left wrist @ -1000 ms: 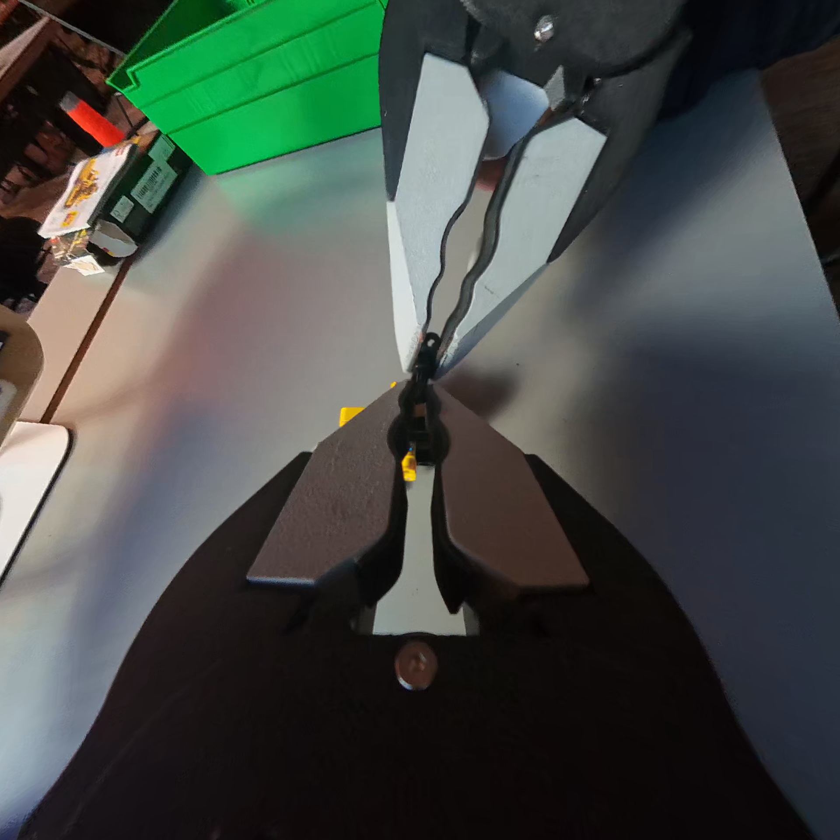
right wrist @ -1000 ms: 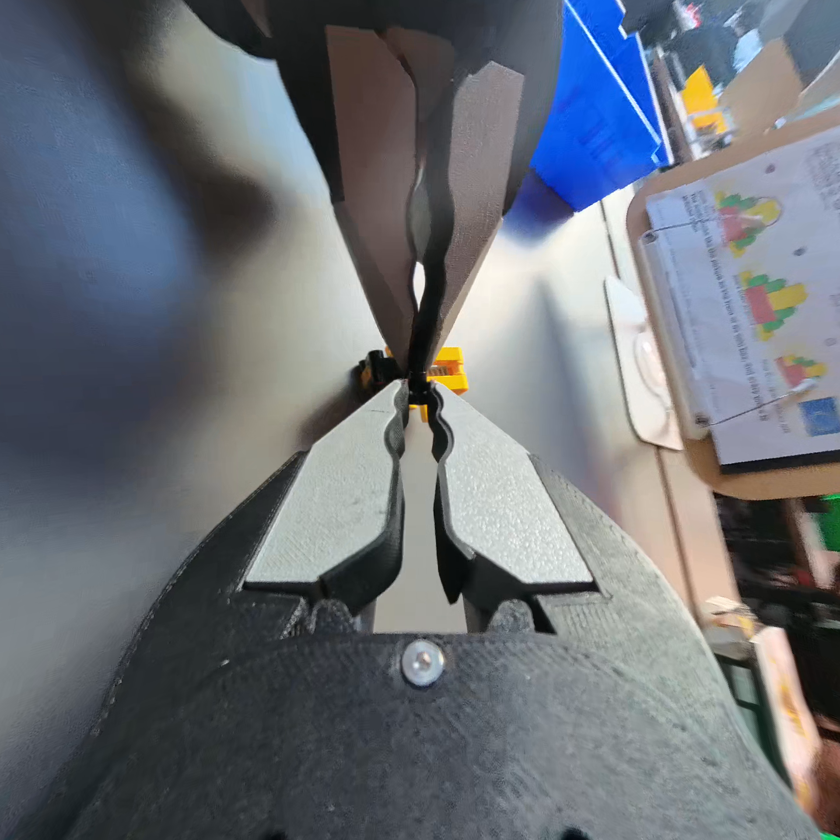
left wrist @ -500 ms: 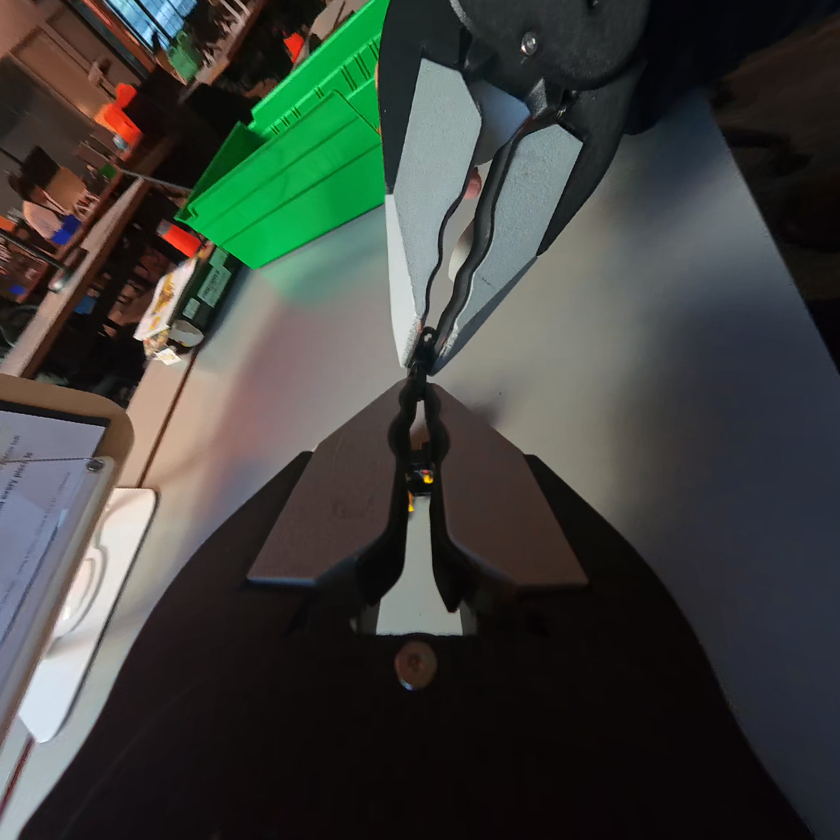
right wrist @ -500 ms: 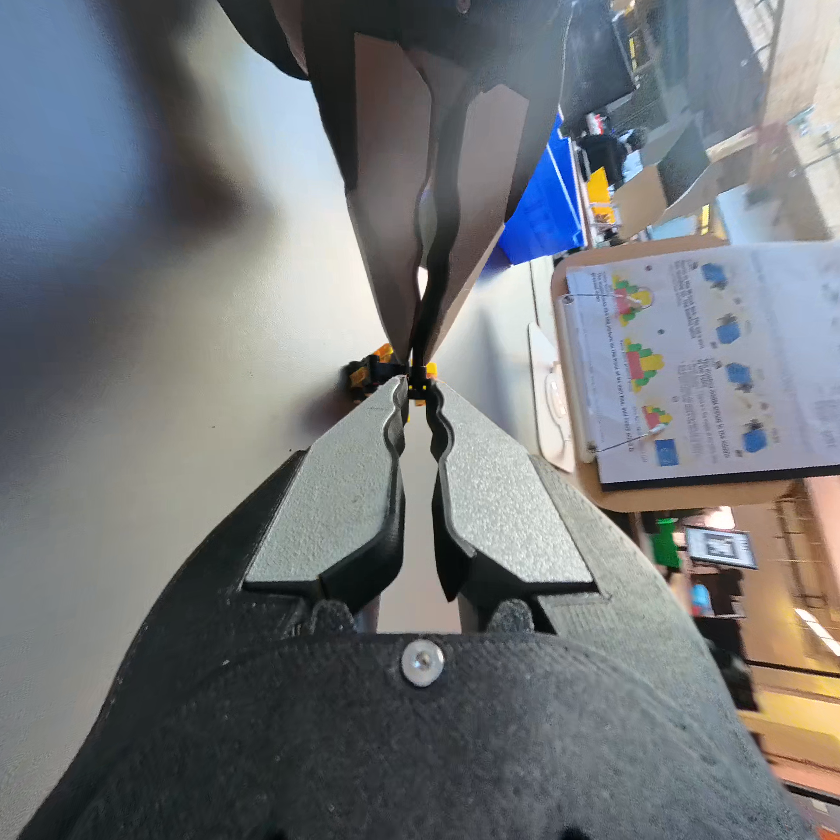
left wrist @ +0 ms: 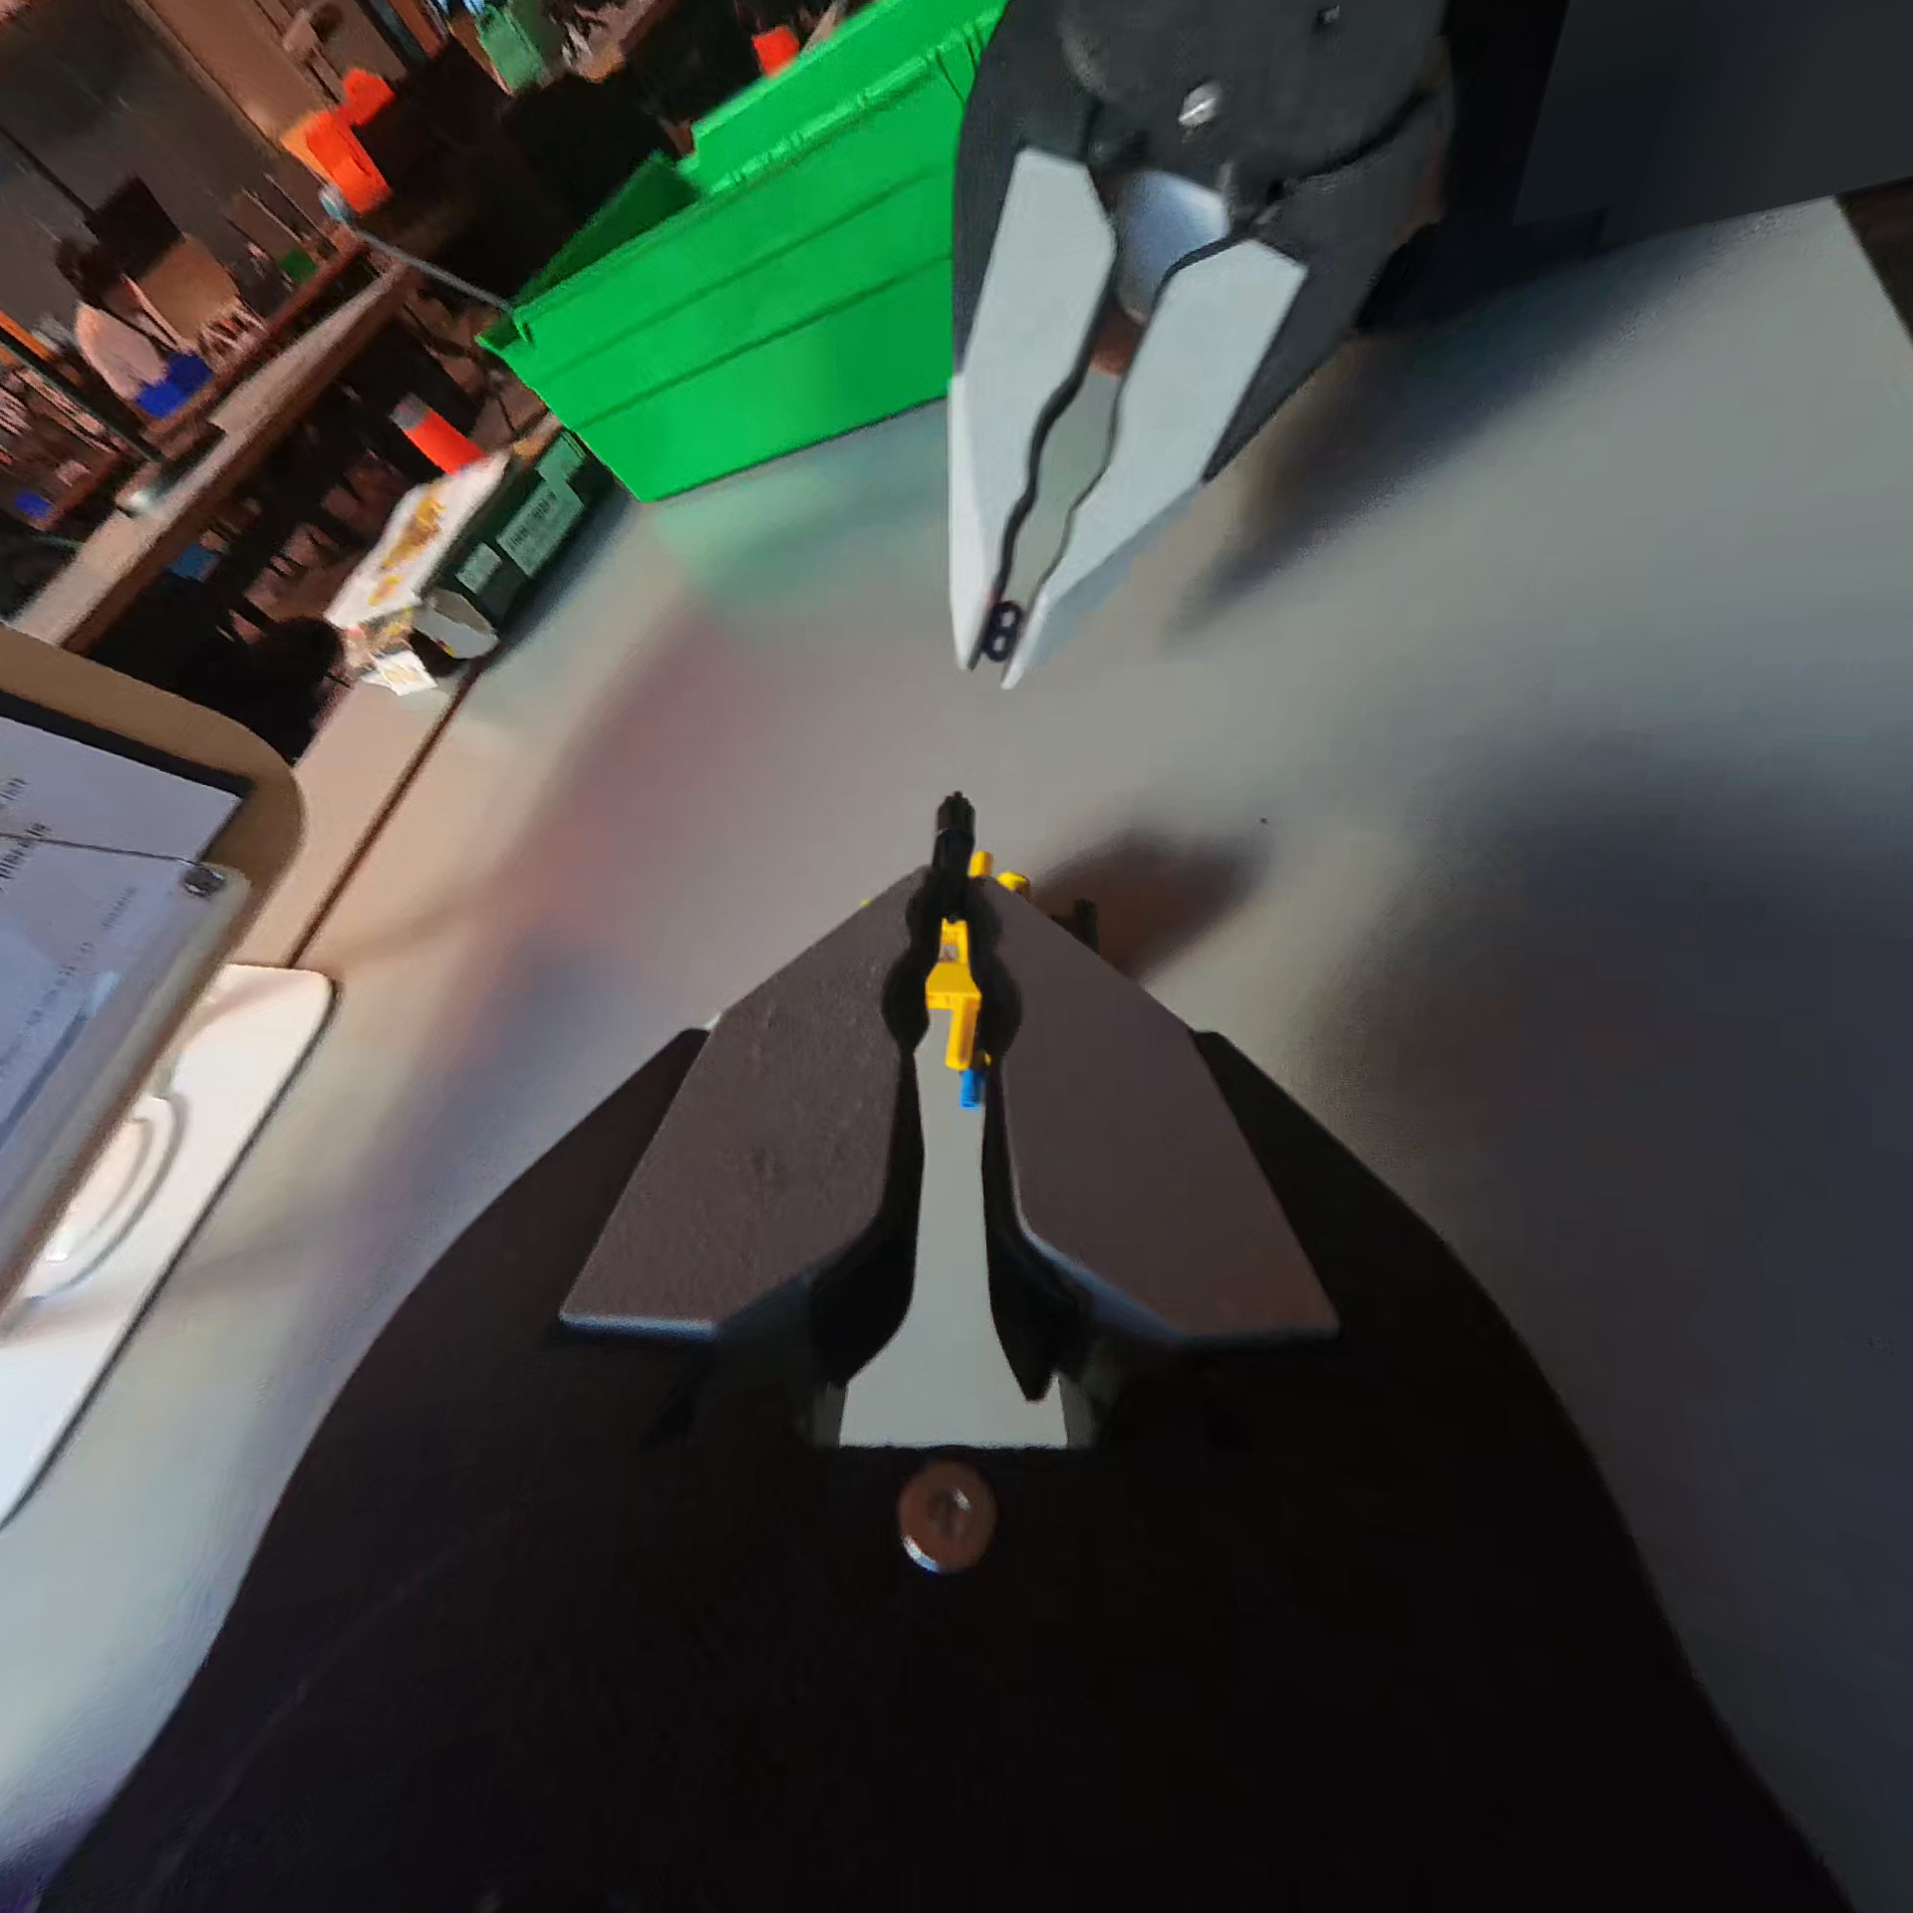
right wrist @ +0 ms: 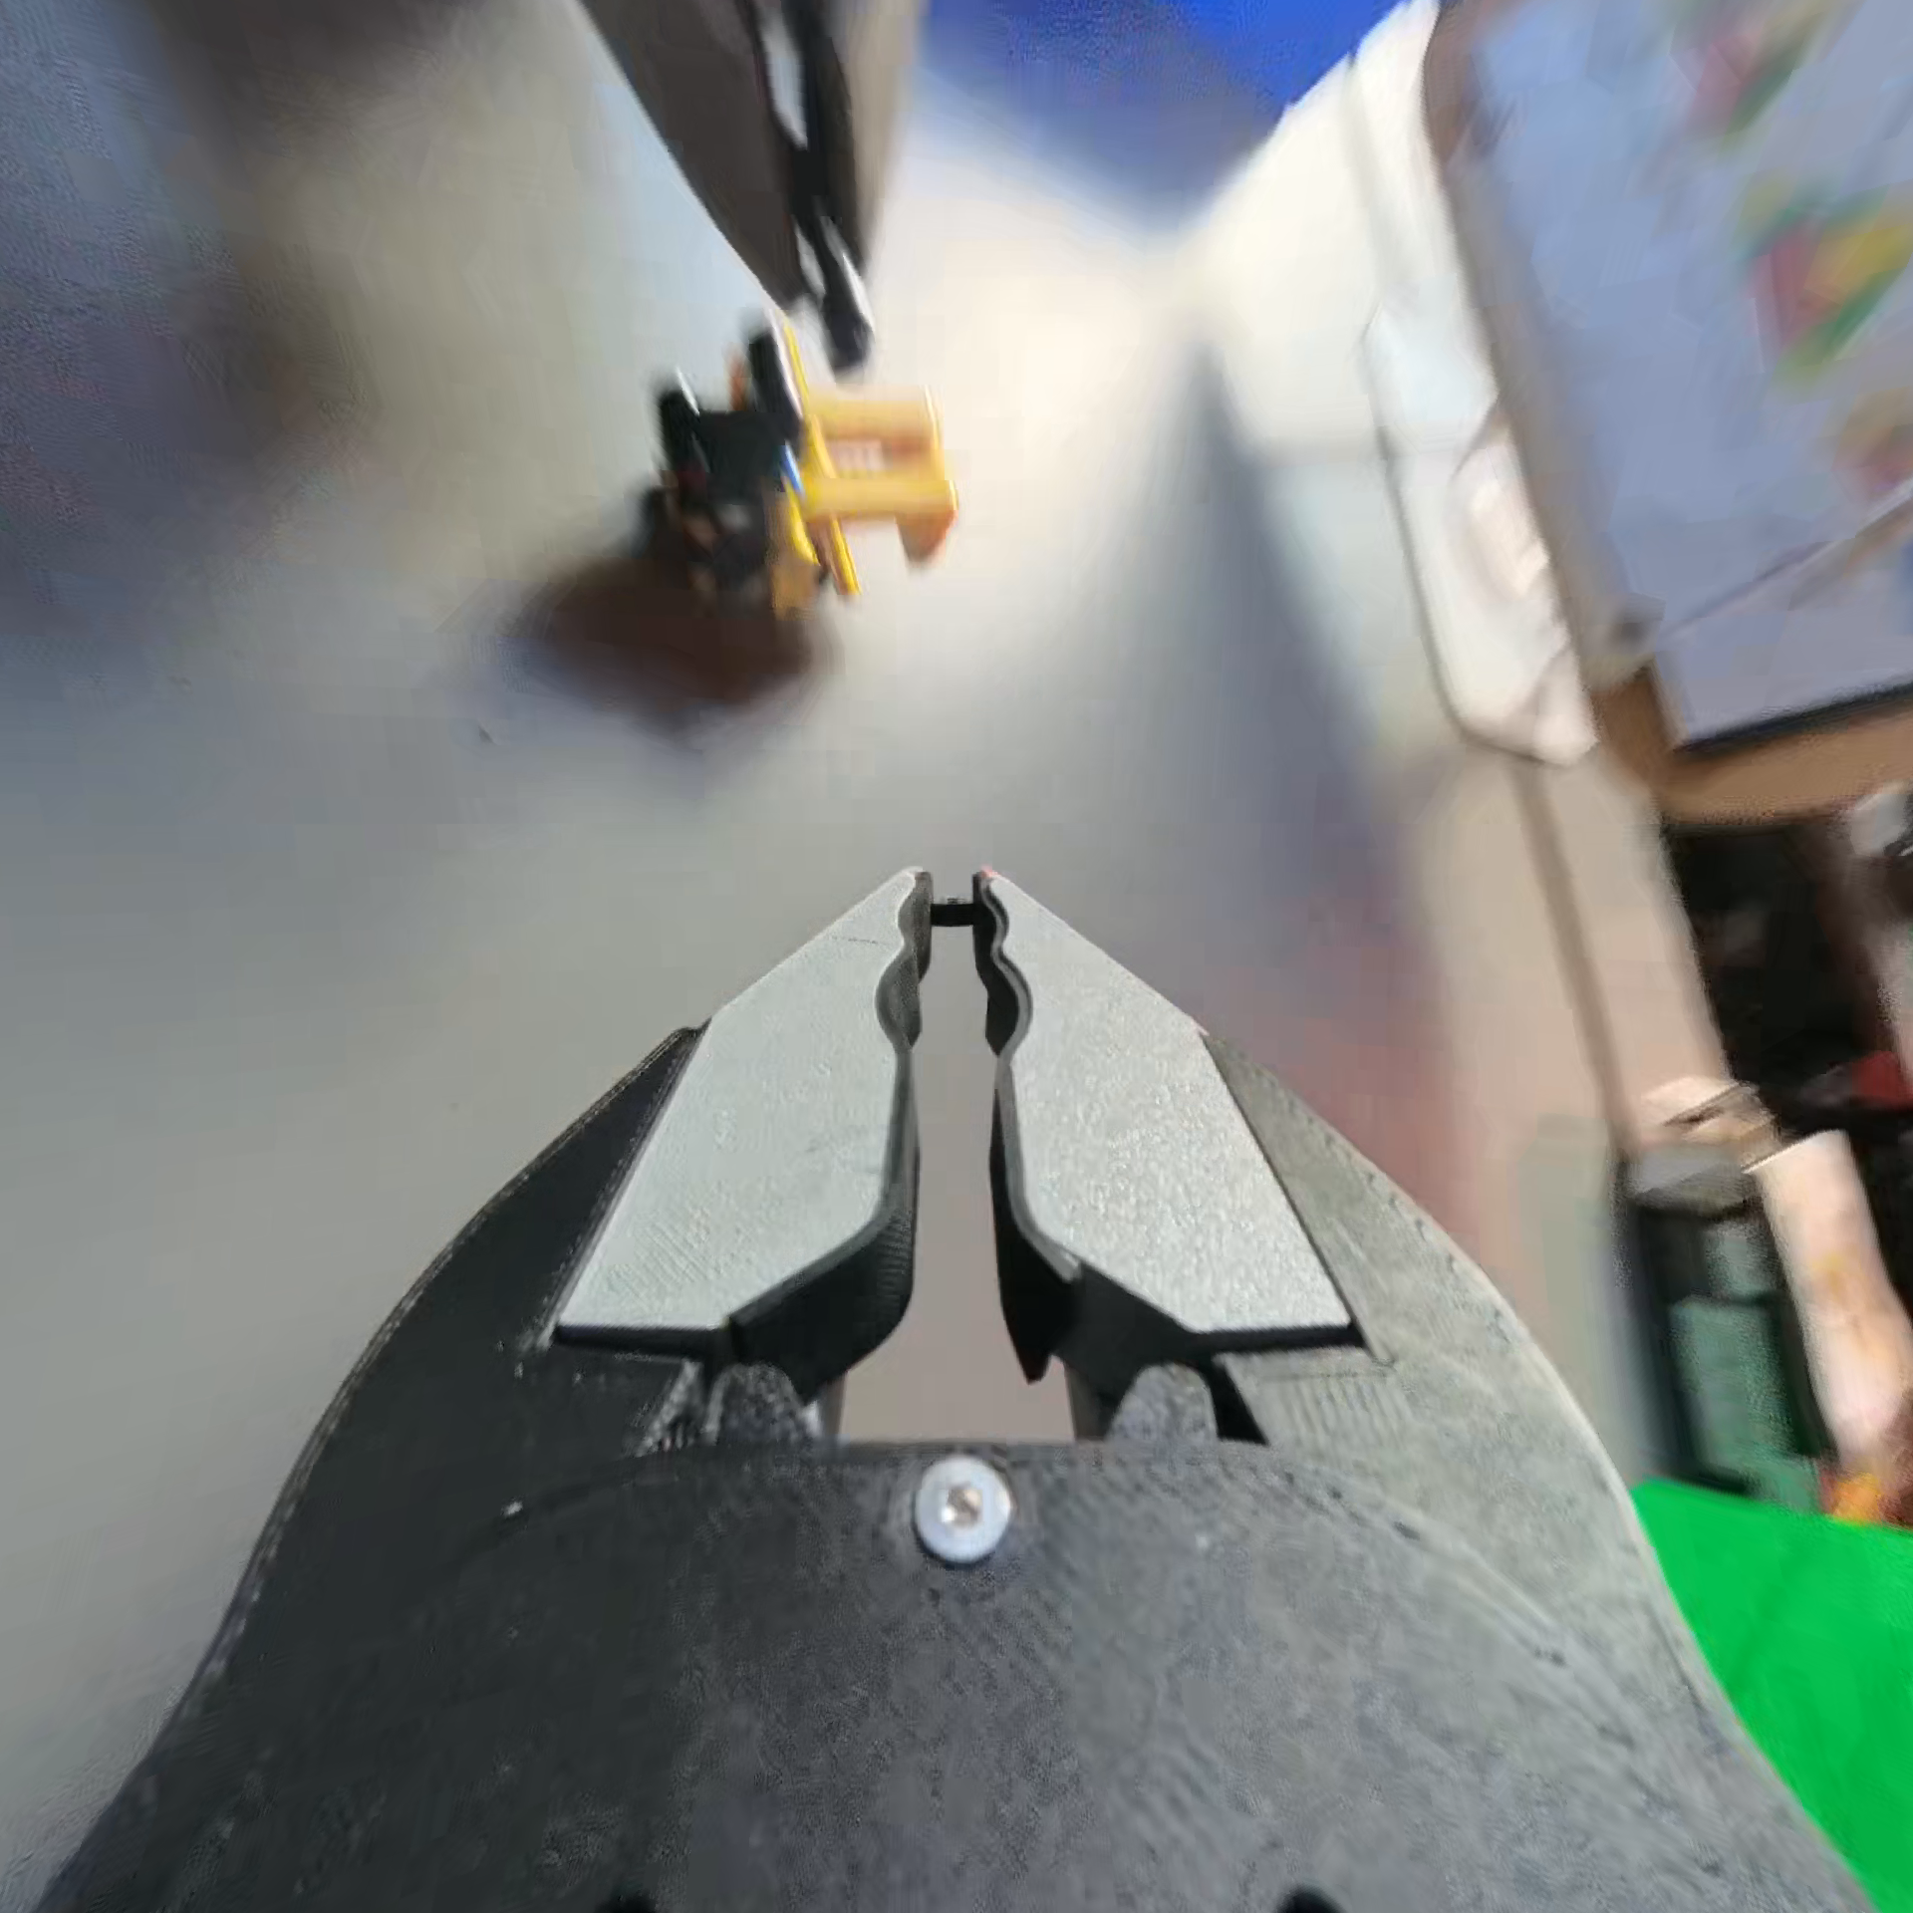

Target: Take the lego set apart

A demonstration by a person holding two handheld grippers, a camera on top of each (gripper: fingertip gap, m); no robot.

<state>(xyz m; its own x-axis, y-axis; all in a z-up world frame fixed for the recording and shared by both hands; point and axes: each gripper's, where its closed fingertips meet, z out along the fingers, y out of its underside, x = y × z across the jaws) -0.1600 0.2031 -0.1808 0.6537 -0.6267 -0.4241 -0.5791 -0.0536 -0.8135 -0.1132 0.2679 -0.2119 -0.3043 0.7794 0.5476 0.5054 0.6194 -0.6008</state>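
Observation:
The lego set (left wrist: 954,983) is a small yellow and black build with a blue pin. My left gripper (left wrist: 958,890) is shut on it just above the grey table (left wrist: 1449,932), and a black part sticks out past the tips. In the right wrist view the set (right wrist: 818,476) is blurred, hanging from the left gripper's dark fingers (right wrist: 807,207). My right gripper (right wrist: 947,895) is shut on a small black piece (right wrist: 952,911), apart from the set. It also shows in the left wrist view (left wrist: 999,663), holding the black piece (left wrist: 1002,626).
A green bin (left wrist: 776,290) stands at the table's far side and a blue bin (right wrist: 1139,62) at the other end. A clipboard with a picture sheet (left wrist: 93,880) and a white tray (left wrist: 155,1139) lie at the left. Small boxes (left wrist: 497,538) sit by the table edge. There is about 9 cm between the tips of the two grippers.
The two grippers were tip to tip on the set. The right gripper has pulled back with a small black piece, and a gap has opened between them.

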